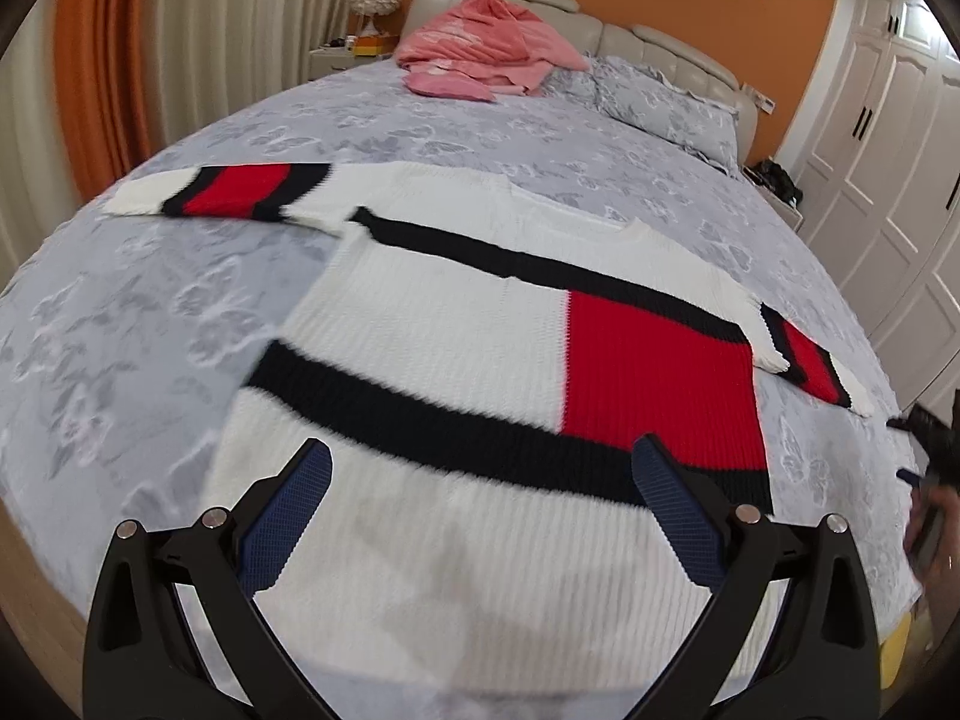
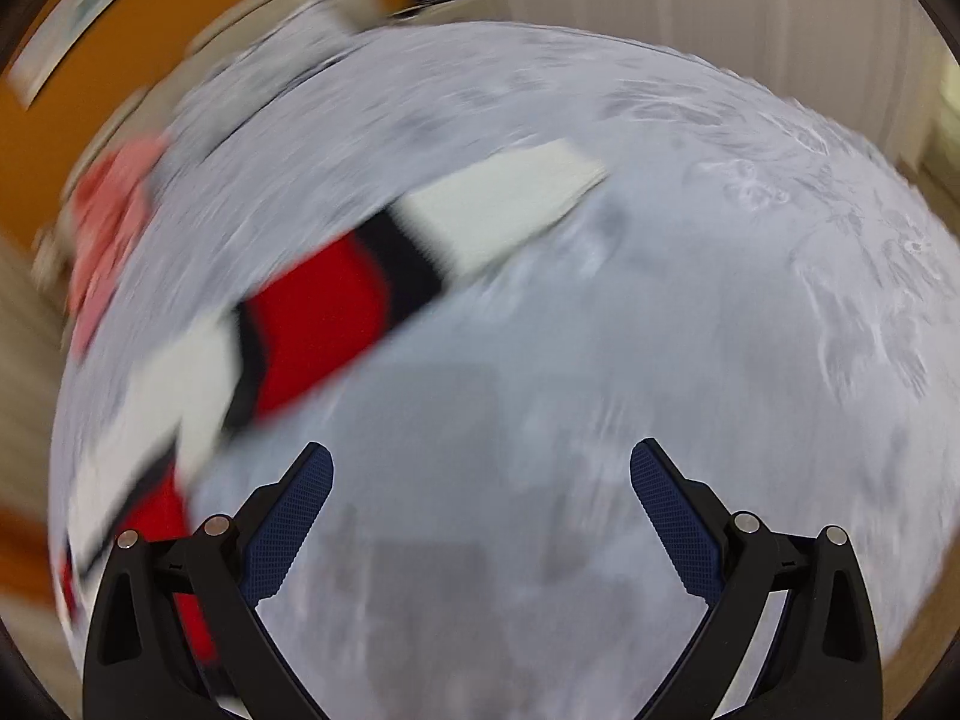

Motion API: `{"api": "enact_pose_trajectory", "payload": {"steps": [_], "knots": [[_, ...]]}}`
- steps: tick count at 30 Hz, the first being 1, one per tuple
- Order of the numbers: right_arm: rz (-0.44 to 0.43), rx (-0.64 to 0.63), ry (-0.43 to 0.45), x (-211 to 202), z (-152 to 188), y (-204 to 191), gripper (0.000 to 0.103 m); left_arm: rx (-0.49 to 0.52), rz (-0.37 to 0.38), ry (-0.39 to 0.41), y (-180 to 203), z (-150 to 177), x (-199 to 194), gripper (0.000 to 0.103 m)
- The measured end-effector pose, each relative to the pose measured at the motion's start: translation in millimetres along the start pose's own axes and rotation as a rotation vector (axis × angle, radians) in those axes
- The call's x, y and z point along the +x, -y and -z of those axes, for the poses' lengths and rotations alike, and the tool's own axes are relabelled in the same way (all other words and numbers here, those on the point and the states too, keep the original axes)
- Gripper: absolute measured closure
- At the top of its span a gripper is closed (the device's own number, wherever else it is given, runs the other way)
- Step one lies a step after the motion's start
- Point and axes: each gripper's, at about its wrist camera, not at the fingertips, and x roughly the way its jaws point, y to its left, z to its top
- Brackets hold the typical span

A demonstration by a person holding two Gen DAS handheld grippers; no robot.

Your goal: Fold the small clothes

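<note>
A white knit sweater [image 1: 456, 324] with black bands and a red block is lying flat on the grey bed [image 1: 150, 312], sleeves spread to either side. The left claw [image 1: 480, 504] is hovering over the sweater's hem, fingers apart and holding nothing. The right claw [image 2: 480, 504] is also gaping wide over bare bedspread beside one sweater sleeve [image 2: 360, 276], in a blurred view.
</note>
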Motion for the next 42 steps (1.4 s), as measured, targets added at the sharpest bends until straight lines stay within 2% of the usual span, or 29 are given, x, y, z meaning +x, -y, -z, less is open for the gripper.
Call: {"api": "enact_pose_trajectory", "payload": {"steps": [2,7,9,10,11,12,15,18,21,24,25,27,28,32,34,35,37,38,39,40,41,42], "knots": [[0.002,0.062,0.001,29.0,-34.7,14.8,0.007,0.007,0.011,-0.014,10.7,-4.4,16.5,0.005],[0.039,0.093,-0.038,95.2,-78.1,19.7,0.017,0.042,0.025,-0.032,31.6,-6.2,52.1,0.005],[0.036,0.079,0.011,104.8,-85.1,14.7,0.021,0.058,0.018,-0.022,36.2,-6.0,58.3,0.005],[0.007,0.065,0.027,105.8,-88.1,12.6,0.044,0.07,0.011,-0.01,37.8,-5.2,60.5,0.005],[-0.007,0.055,0.021,108.3,-90.6,7.3,0.091,0.08,0.003,0.0,38.6,-4.7,61.9,0.005],[-0.038,0.06,0.0,111.8,-93.7,2.5,0.095,0.087,-0.002,0.009,39.1,-3.9,62.4,0.005],[-0.145,0.022,0.061,87.9,-103.5,-30.0,0.096,0.097,0.008,0.016,36.8,0.3,62.1,0.005],[-0.271,-0.1,0.122,45.9,-105.0,-95.7,0.096,0.086,0.01,0.016,30.8,0.5,60.0,0.005],[-0.43,-0.247,0.133,3.1,-84.0,-182.3,0.096,0.047,0.027,0.028,23.7,-3.2,53.9,0.005],[-0.585,-0.384,0.091,-24.2,-44.3,-275.0,0.097,0.009,0.053,0.046,15.7,-9.2,43.7,0.005],[-0.644,-0.443,0.059,-30.7,-21.0,-316.1,0.096,0.004,0.062,0.048,14.3,-11.1,41.6,0.005],[-0.709,-0.501,0.008,-32.2,5.8,-363.2,0.096,-0.01,0.082,0.055,9.9,-18.5,36.1,0.005],[-0.743,-0.543,-0.028,-30.5,31.0,-395.6,0.096,-0.019,0.097,0.065,6.4,-24.1,31.5,0.005],[-0.792,-0.665,-0.163,-9.0,116.0,-485.1,0.096,-0.042,0.122,0.09,-9.8,-41.4,24.8,0.005],[-0.762,-0.746,-0.234,13.9,168.7,-518.5,0.094,-0.06,0.126,0.083,-22.2,-50.5,28.9,0.005],[-0.724,-0.794,-0.259,27.5,189.0,-529.1,0.089,-0.065,0.128,0.076,-26.9,-52.7,32.5,0.005],[-0.607,-0.881,-0.306,57.9,226.2,-535.7,0.089,-0.078,0.123,0.057,-37.4,-61.4,43.3,0.005],[-0.584,-0.892,-0.323,65.2,235.6,-531.5,0.089,-0.082,0.116,0.049,-41.6,-66.4,49.8,0.005],[-0.598,-0.875,-0.329,63.8,238.5,-514.5,0.088,-0.09,0.118,0.04,-46.0,-72.5,57.8,0.005],[-0.616,-0.849,-0.311,59.2,232.5,-497.6,0.079,-0.102,0.124,0.033,-50.8,-79.1,64.6,0.005],[-0.618,-0.832,-0.274,50.5,224.8,-477.0,0.055,-0.116,0.135,0.023,-54.0,-85.1,72.5,0.005],[-0.596,-0.823,-0.21,42.5,214.3,-454.1,0.043,-0.13,0.152,0.01,-56.3,-92.1,81.8,0.005]]}}
